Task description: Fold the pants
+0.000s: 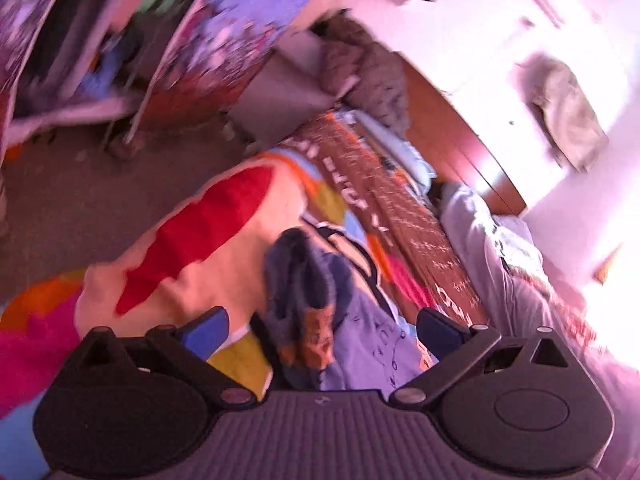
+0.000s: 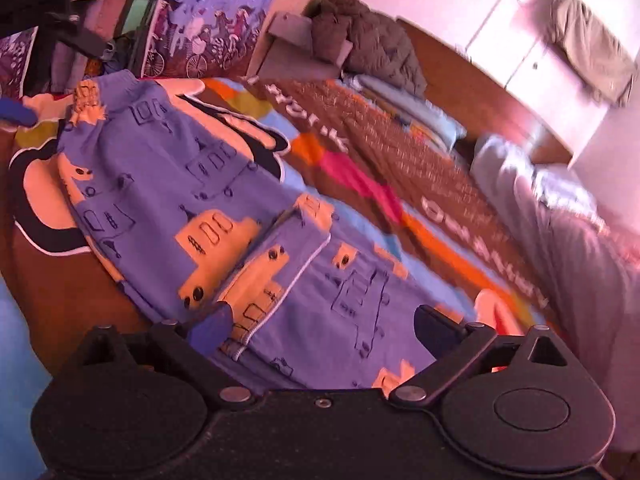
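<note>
The pants (image 2: 224, 216) are blue-purple with orange vehicle prints. In the right wrist view they lie spread flat on the colourful bedspread (image 2: 360, 184), waistband at the far upper left, a pocket with a white cord near my right gripper (image 2: 320, 328). That gripper is open, just above the near end of the pants. In the left wrist view the pants (image 1: 320, 320) show bunched up between the fingers of my left gripper (image 1: 320, 326), which is open with fingers wide apart. The left gripper's blue fingertip (image 2: 16, 114) shows at the far left of the right wrist view, beside the waistband.
A grey garment (image 2: 560, 240) lies on the bed's right side. A dark quilted jacket (image 2: 372, 44) is piled at the headboard end. White cupboards (image 2: 532, 40) stand behind the bed. A patterned screen (image 2: 212, 20) and floor (image 1: 80, 200) are to the left.
</note>
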Tool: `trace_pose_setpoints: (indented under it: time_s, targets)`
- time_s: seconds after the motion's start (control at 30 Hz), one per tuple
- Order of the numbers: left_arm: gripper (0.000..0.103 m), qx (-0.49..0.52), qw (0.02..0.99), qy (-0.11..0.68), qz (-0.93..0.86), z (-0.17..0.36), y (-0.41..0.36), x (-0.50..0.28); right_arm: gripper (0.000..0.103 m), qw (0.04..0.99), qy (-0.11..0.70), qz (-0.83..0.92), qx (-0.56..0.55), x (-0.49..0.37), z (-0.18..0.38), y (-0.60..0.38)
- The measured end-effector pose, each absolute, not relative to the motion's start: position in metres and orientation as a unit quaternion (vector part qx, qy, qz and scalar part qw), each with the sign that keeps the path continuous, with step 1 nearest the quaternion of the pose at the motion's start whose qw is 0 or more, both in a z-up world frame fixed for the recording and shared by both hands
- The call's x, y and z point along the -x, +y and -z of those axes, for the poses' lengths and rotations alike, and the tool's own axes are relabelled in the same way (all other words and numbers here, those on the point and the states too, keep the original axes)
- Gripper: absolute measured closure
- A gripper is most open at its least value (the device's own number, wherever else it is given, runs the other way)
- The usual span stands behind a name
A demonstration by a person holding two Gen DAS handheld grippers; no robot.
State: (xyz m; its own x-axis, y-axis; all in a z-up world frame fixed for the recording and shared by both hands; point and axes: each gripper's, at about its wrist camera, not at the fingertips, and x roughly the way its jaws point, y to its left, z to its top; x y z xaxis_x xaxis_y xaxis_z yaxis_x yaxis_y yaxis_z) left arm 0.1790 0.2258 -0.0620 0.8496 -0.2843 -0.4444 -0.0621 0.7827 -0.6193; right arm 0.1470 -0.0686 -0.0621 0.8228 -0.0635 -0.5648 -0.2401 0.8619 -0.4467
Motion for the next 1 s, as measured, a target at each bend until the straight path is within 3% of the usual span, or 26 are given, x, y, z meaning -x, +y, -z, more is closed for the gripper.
trace_pose_setpoints:
  time_s: [0.1, 0.37, 0.43, 0.5, 0.77, 0.83, 0.9, 1.0]
  targets:
    - [0.001, 0.307, 0.91, 0.269, 0.068, 0.058, 0.218, -0.187, 0.005, 0.918, 0.297, -0.048, 0.259, -0.148, 0.063, -0.066]
    - [0.003, 0.378, 0.872, 0.301, 0.081, 0.076, 0.238, -0.199, 0.004, 0.915, 0.3, -0.044, 0.264, -0.149, 0.068, -0.067]
    - [0.007, 0.378, 0.87, 0.305, 0.085, 0.078, 0.237, -0.198, 0.004, 0.914, 0.299, -0.044, 0.272, -0.148, 0.069, -0.064]
    - [0.022, 0.373, 0.869, 0.312, 0.095, 0.08, 0.233, -0.198, 0.004, 0.913, 0.297, -0.043, 0.276, -0.147, 0.07, -0.063]
    - [0.03, 0.373, 0.859, 0.341, 0.078, 0.088, 0.23, -0.207, 0.004, 0.911, 0.292, -0.039, 0.29, -0.146, 0.072, -0.06]
    - [0.037, 0.37, 0.862, 0.341, 0.063, 0.088, 0.228, -0.207, 0.004, 0.91, 0.29, -0.038, 0.295, -0.145, 0.073, -0.058]
    - [0.059, 0.368, 0.863, 0.344, 0.038, 0.089, 0.228, -0.207, 0.004, 0.908, 0.286, -0.036, 0.302, -0.144, 0.074, -0.056]
    - [0.075, 0.389, 0.853, 0.347, 0.011, 0.094, 0.233, -0.207, 0.004, 0.907, 0.282, -0.035, 0.309, -0.143, 0.074, -0.055]
